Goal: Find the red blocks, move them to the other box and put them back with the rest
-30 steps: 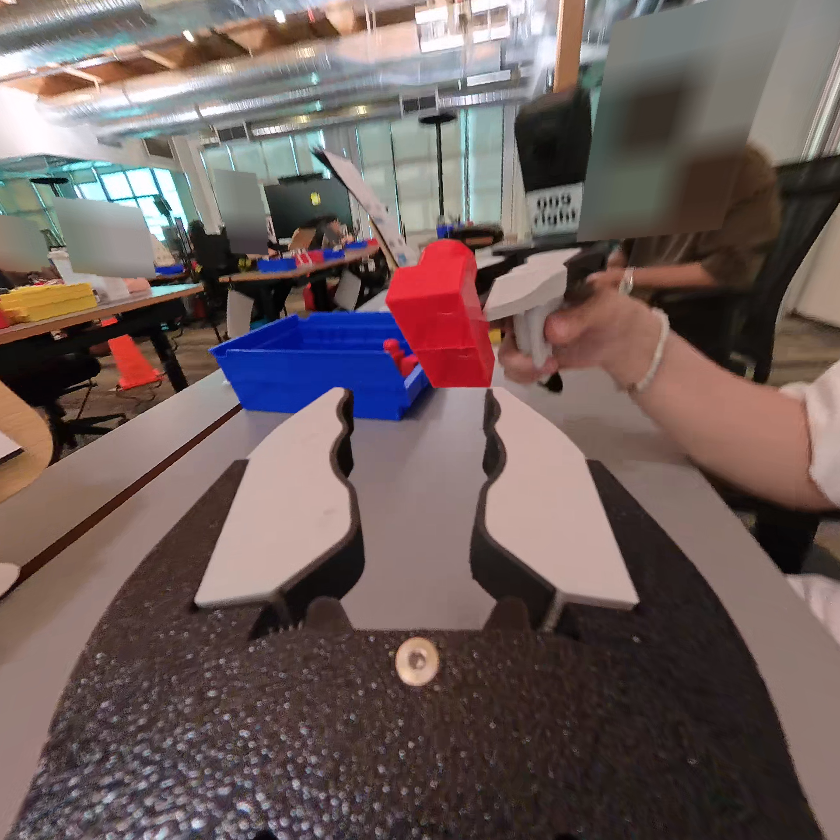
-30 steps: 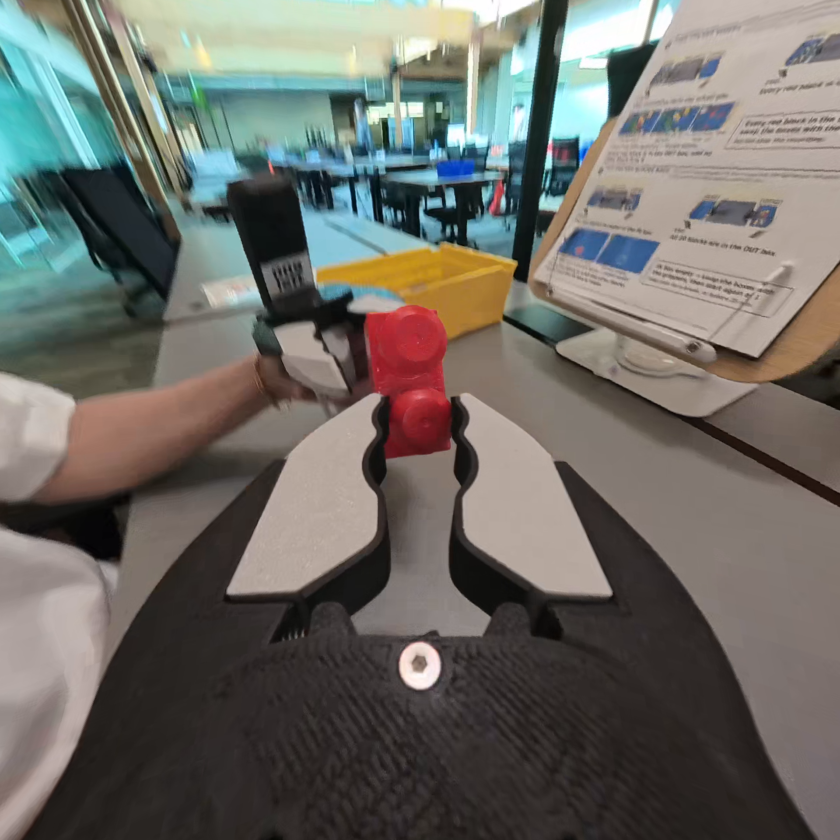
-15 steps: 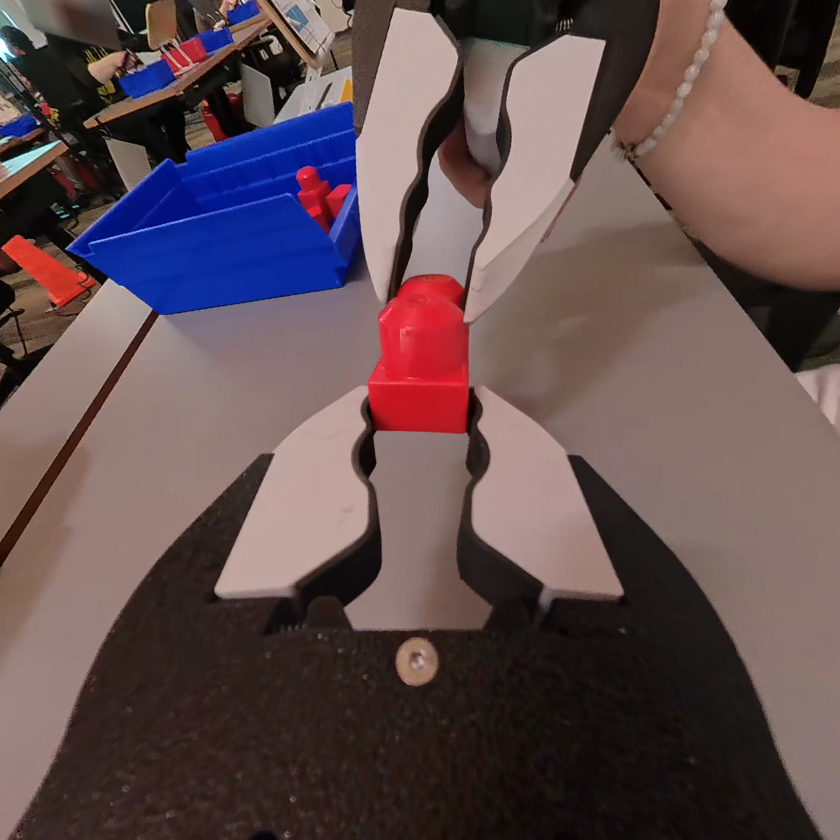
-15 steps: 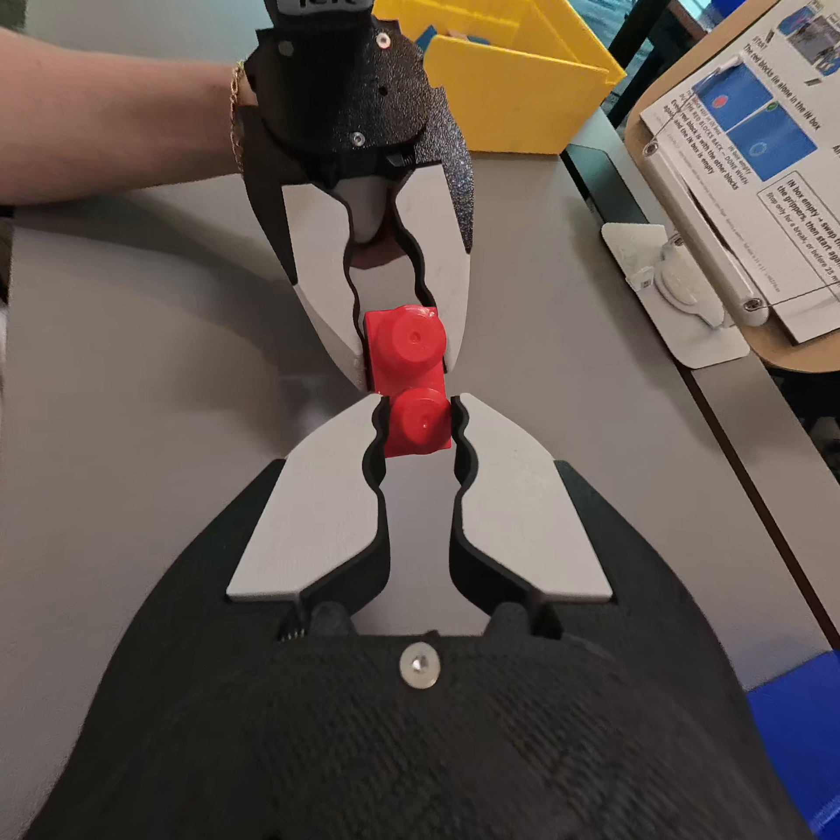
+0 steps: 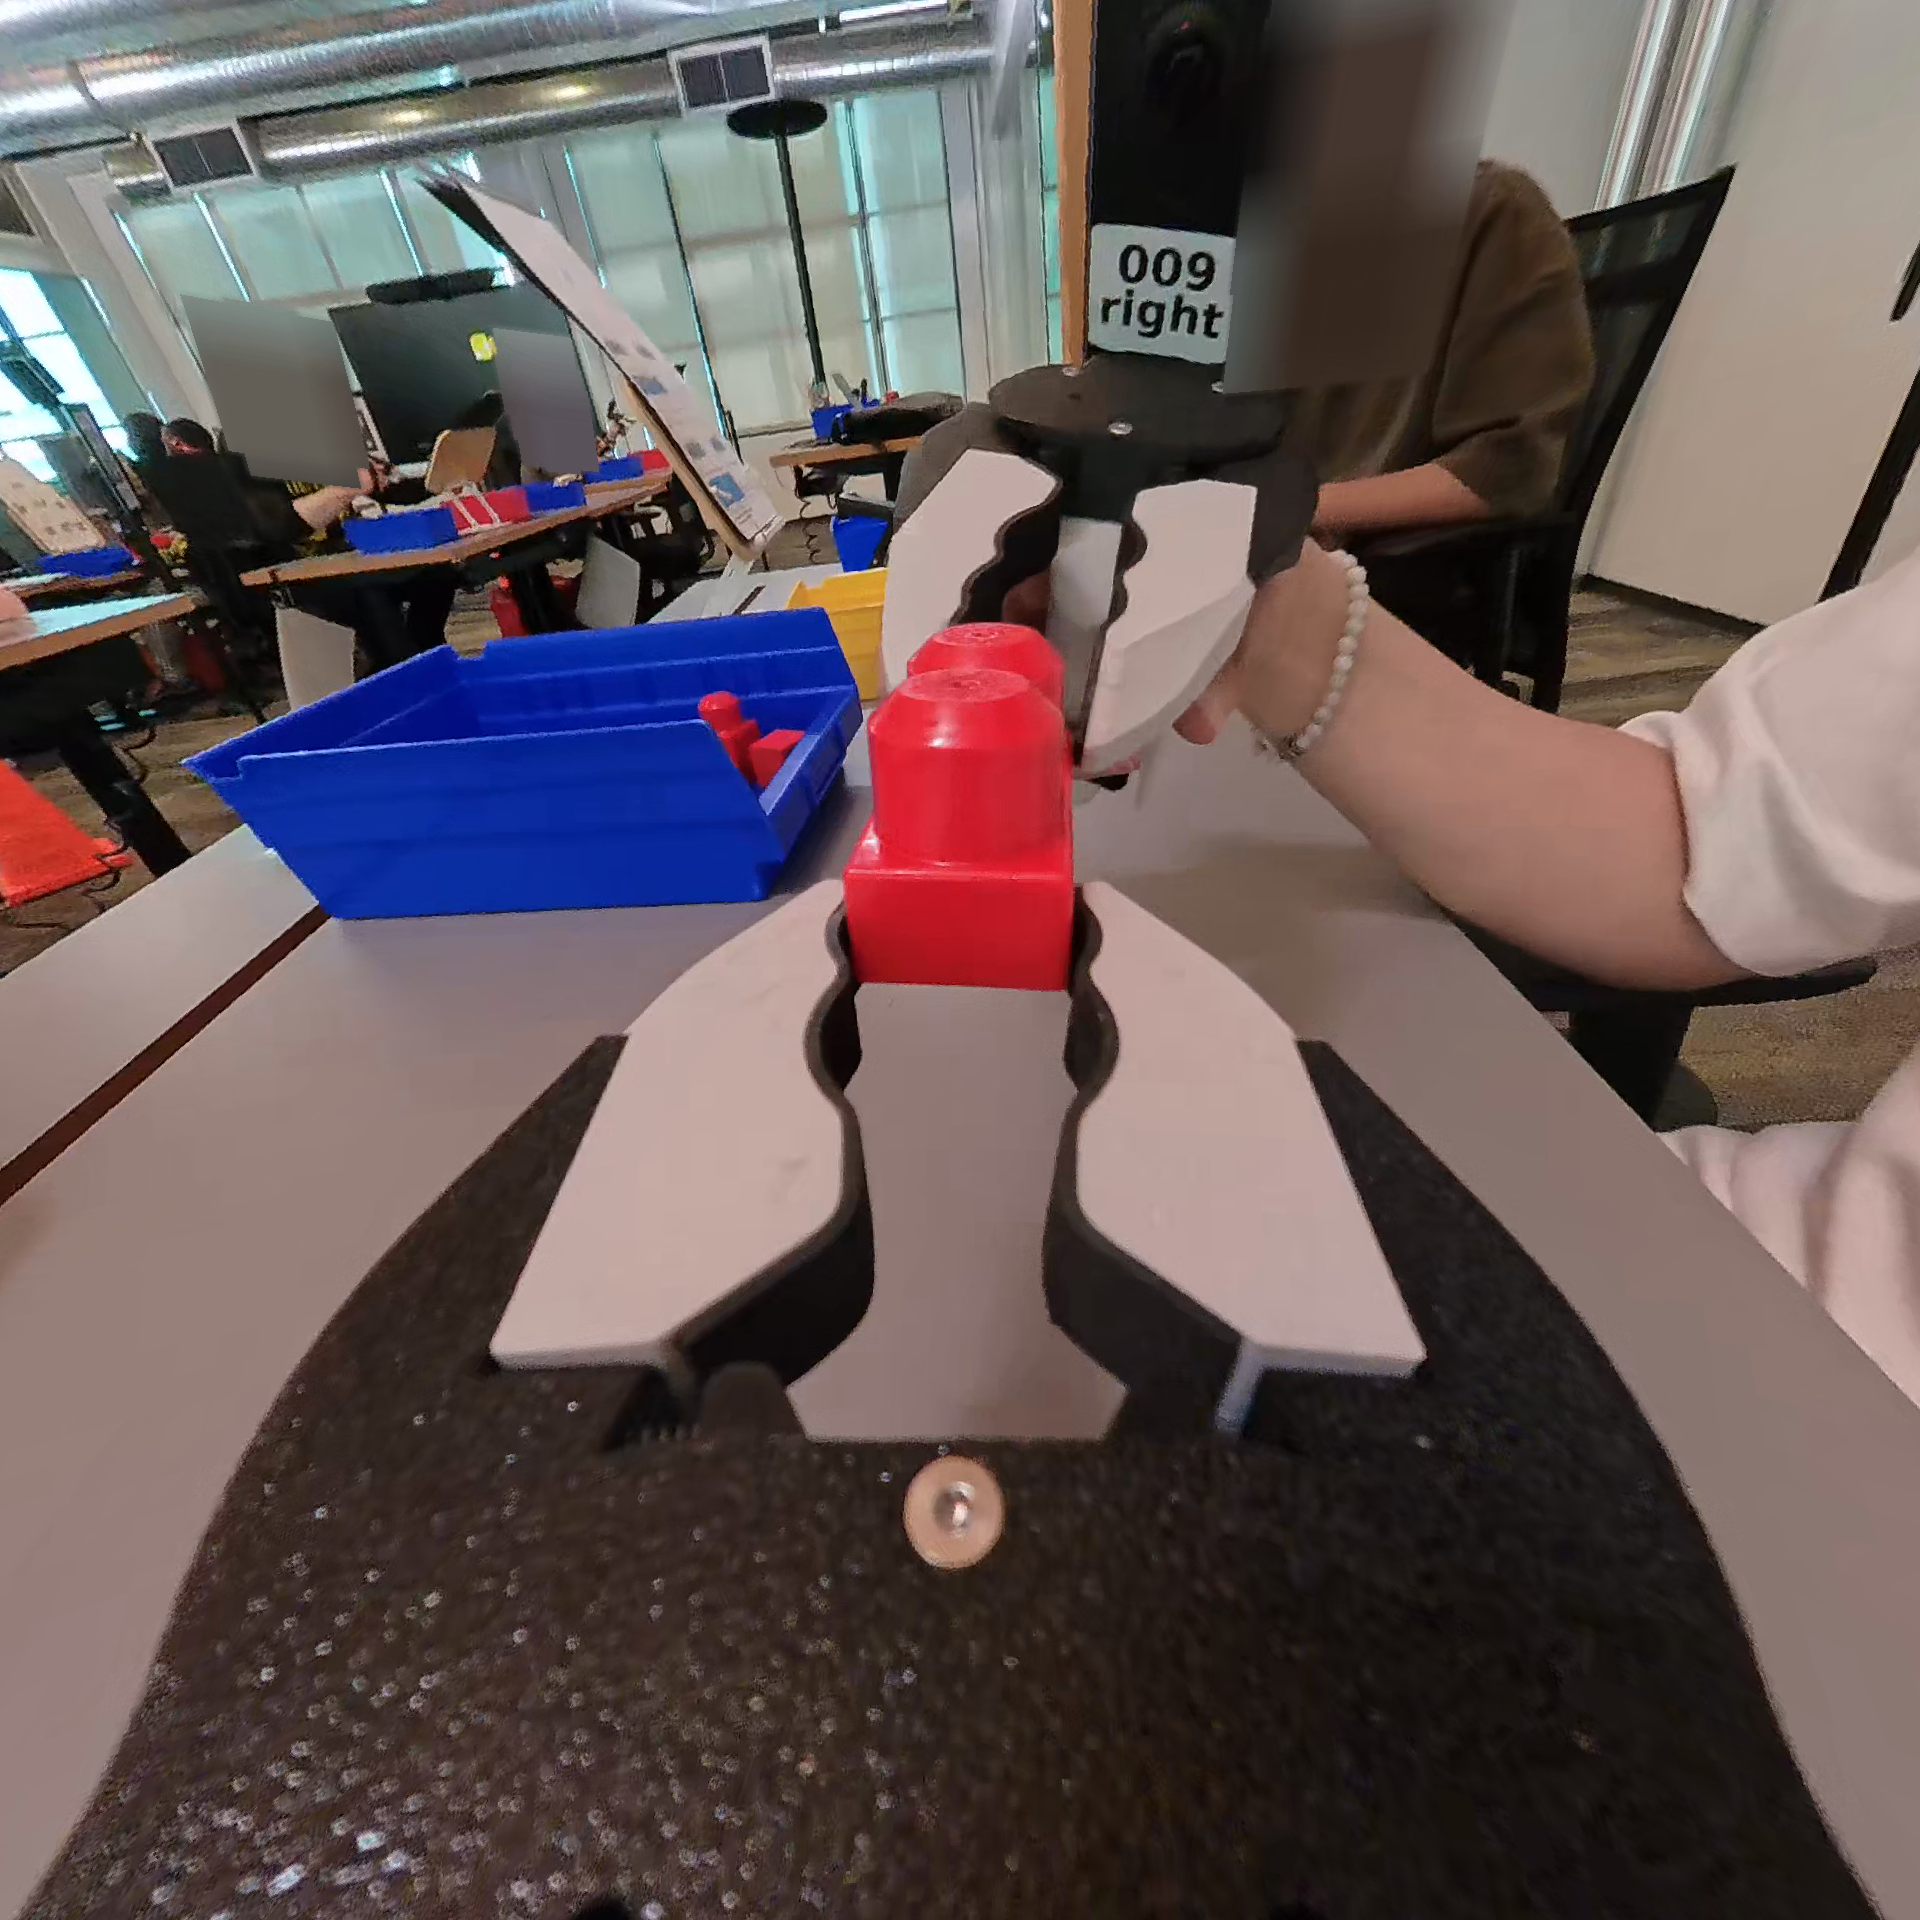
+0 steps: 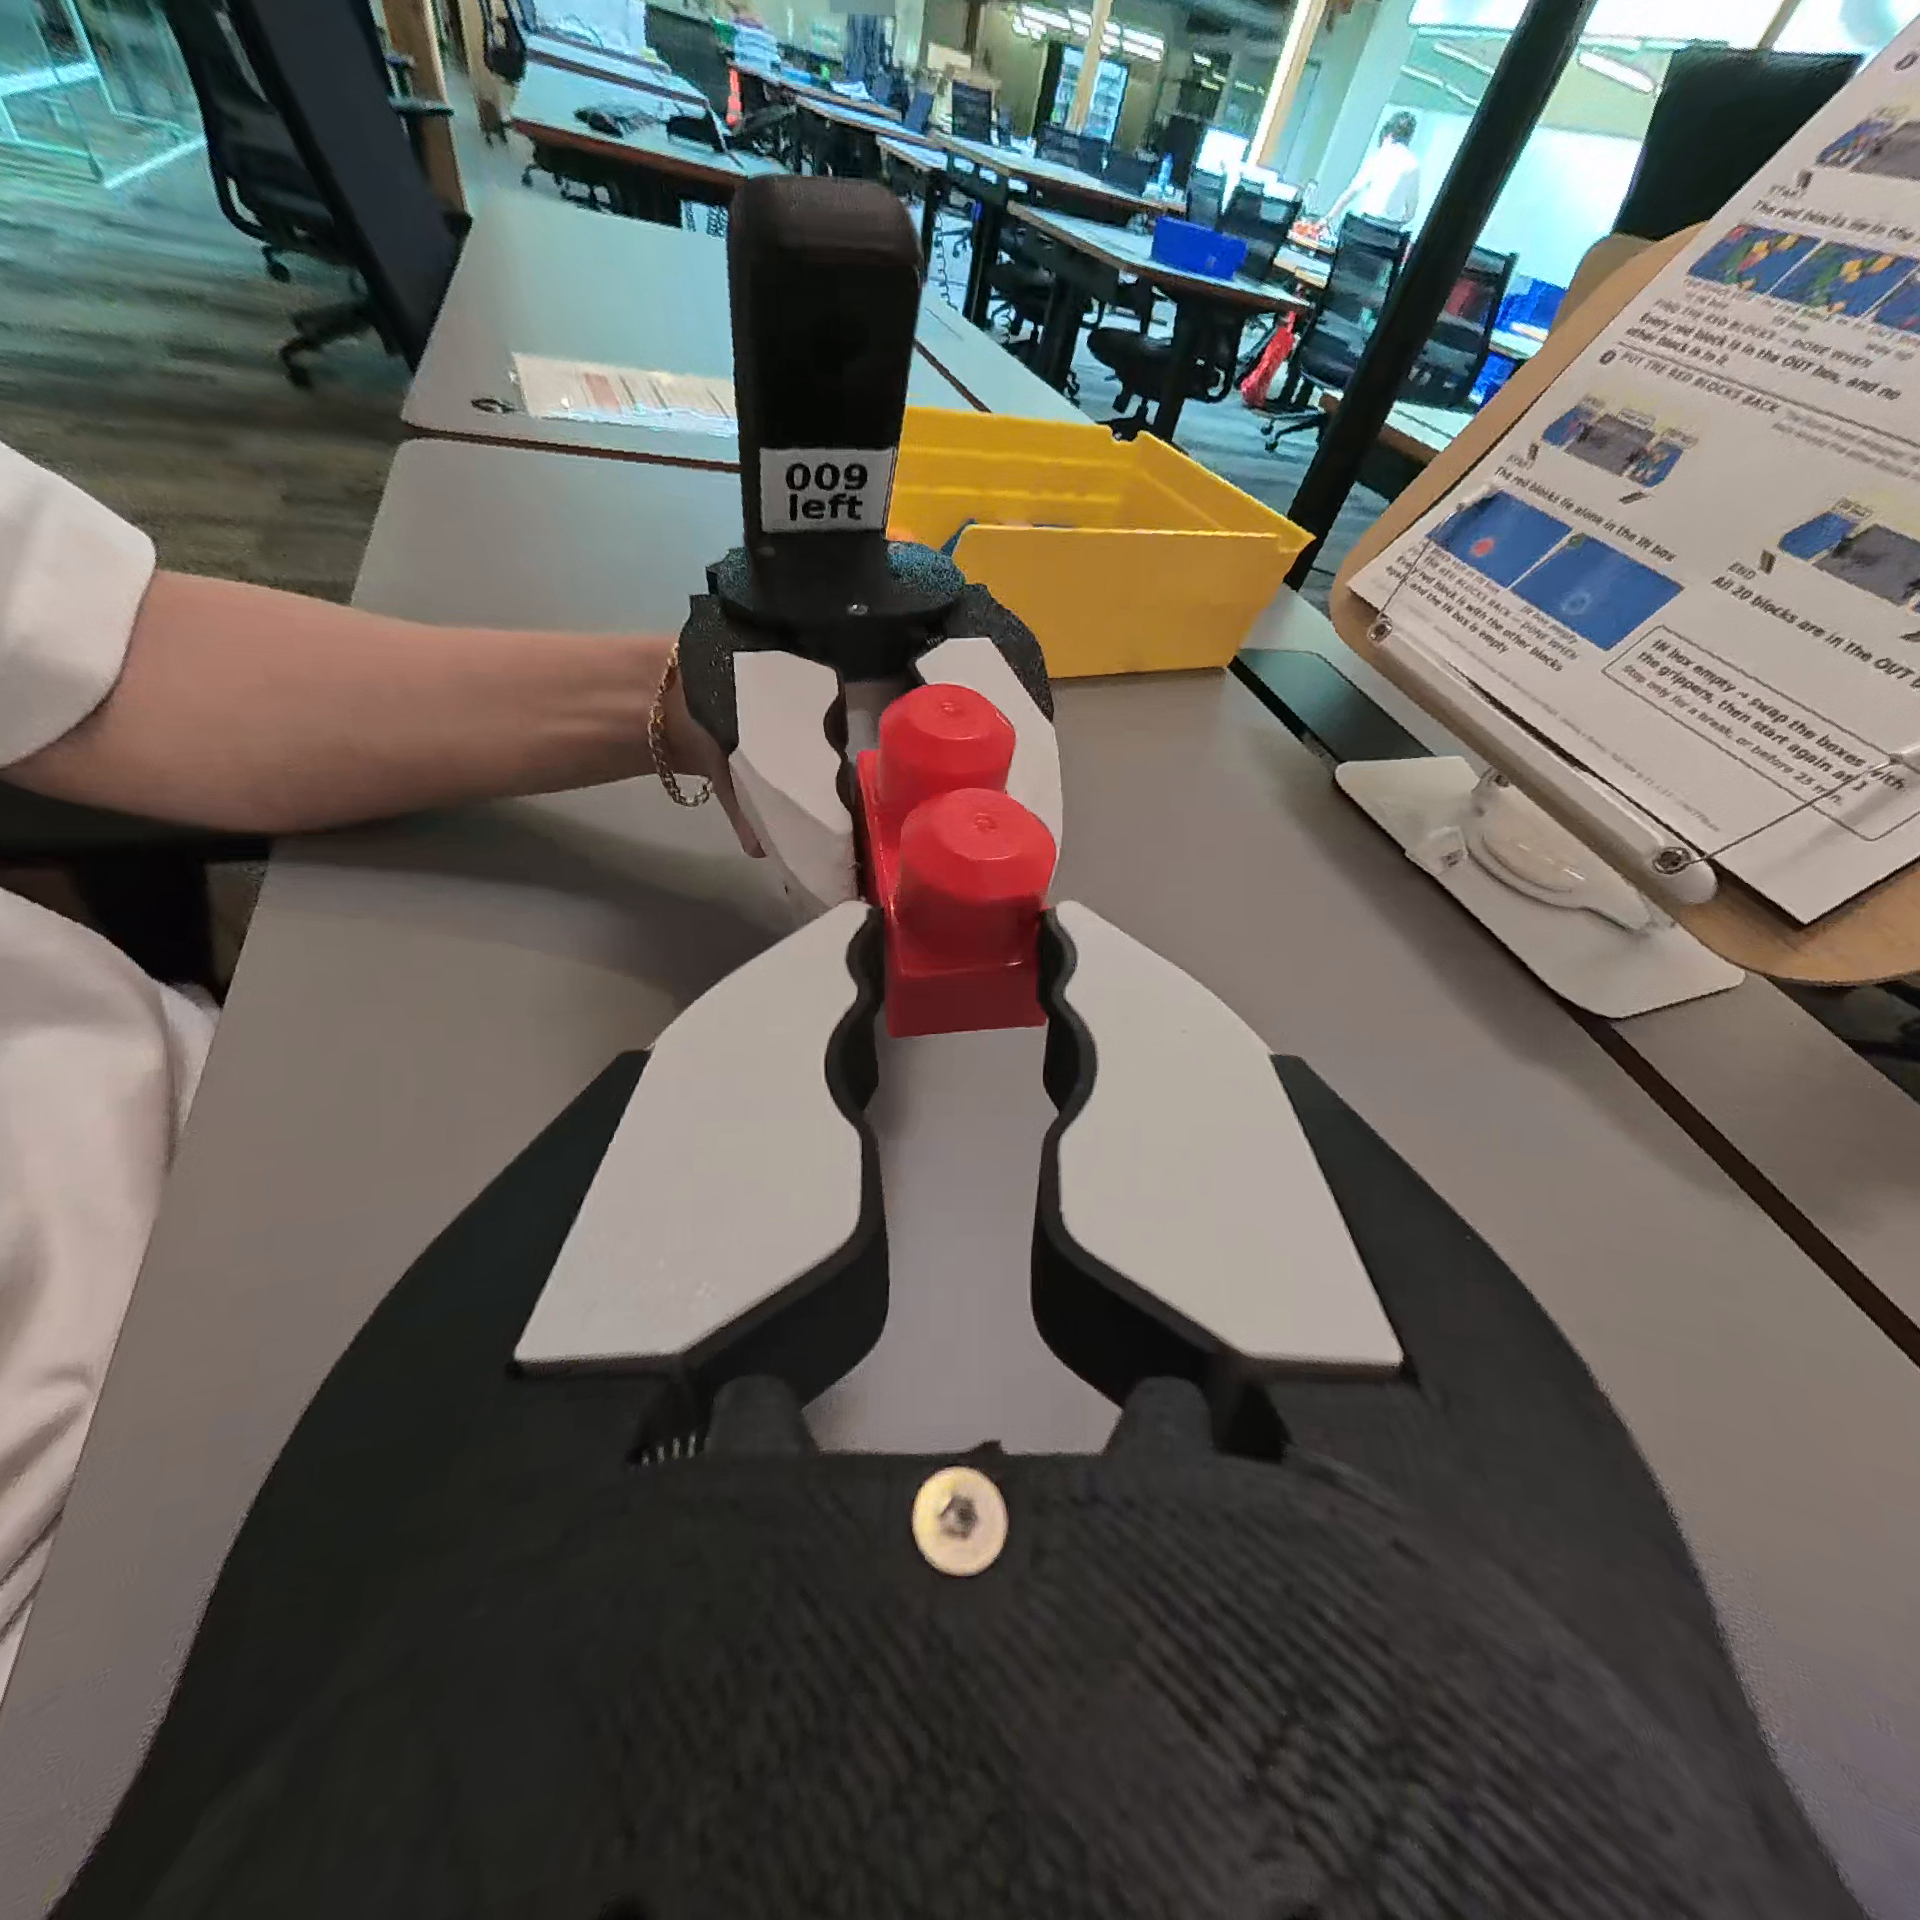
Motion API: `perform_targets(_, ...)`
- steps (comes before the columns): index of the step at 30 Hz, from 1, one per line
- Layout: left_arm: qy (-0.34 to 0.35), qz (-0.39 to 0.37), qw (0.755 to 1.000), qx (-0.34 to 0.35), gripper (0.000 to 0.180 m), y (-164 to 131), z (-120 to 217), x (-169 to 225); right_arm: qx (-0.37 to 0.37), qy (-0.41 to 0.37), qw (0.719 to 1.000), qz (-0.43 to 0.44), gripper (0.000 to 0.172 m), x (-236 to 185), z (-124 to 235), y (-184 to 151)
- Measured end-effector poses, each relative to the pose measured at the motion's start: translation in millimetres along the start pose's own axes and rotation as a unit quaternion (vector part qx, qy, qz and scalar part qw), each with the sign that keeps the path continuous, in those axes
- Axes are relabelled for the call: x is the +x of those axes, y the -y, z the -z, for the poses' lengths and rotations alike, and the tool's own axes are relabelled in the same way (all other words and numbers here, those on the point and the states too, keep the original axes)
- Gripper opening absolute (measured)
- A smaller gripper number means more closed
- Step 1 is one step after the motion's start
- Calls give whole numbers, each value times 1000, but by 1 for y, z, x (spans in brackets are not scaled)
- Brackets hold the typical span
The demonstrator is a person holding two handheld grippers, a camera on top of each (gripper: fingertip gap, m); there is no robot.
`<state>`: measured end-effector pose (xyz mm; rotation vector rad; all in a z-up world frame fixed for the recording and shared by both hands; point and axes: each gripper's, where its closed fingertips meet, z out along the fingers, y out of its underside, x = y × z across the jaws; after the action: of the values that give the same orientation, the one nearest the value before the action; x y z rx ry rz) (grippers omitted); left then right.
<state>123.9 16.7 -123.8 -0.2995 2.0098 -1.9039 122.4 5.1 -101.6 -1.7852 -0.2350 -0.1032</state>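
Note:
A red two-stud block [image 5: 966, 790] is held above the grey table [image 5: 1299, 935] between both grippers, which face each other. My left gripper [image 5: 961, 914] is shut on the block's near end, its pads pressed on both sides of the base. In the right wrist view my right gripper [image 6: 956, 935] is shut on the other end of the same block [image 6: 966, 873]. The left gripper's fingers [image 6: 790, 790] show beyond it, around the far stud. A blue box [image 5: 499, 821] to the left holds red blocks [image 5: 748, 738]. A yellow box [image 6: 1091, 561] stands farther back.
A sloped stand with an instruction sheet [image 6: 1662, 582] stands at the table's right edge in the right wrist view. The person's forearms [image 5: 1507, 831] reach in from the side. Other desks, chairs and people fill the room behind.
A second ago the right gripper alone held the block and my left gripper was open. The left closed on the block's free end. Both then tilted from looking down at the table to level.

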Motion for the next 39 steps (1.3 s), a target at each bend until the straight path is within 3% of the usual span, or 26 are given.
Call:
perform_targets(8,-2,-20,1000,24,36,7,-1,4,2,-9,1000,9,40,1,-6,-2)
perform_targets(17,-11,8,999,46,36,11,3,4,14,11,1000,-9,36,-1,-9,5)
perform_targets(19,19,11,999,40,39,8,1,-3,5,-12,1000,-13,36,8,-6,3)
perform_targets(21,60,-3,998,12,54,1,0,-14,-2,-73,997,-34,36,31,8,0)
perform_targets(23,111,-30,993,-41,59,-11,2,-28,-18,-193,978,-80,36,73,39,-12)
perform_targets(26,156,-77,978,-115,58,-26,6,-39,-56,-354,923,-139,36,123,103,-43)
perform_targets(30,167,-74,977,-109,53,-23,5,-41,-109,-489,849,-170,36,178,182,-86)
perform_targets(33,163,-42,982,-91,50,-24,4,-43,-150,-536,813,-172,36,222,213,-107)
perform_targets(39,162,-26,981,-102,49,-34,4,-46,-250,-555,775,-171,37,283,229,-153)
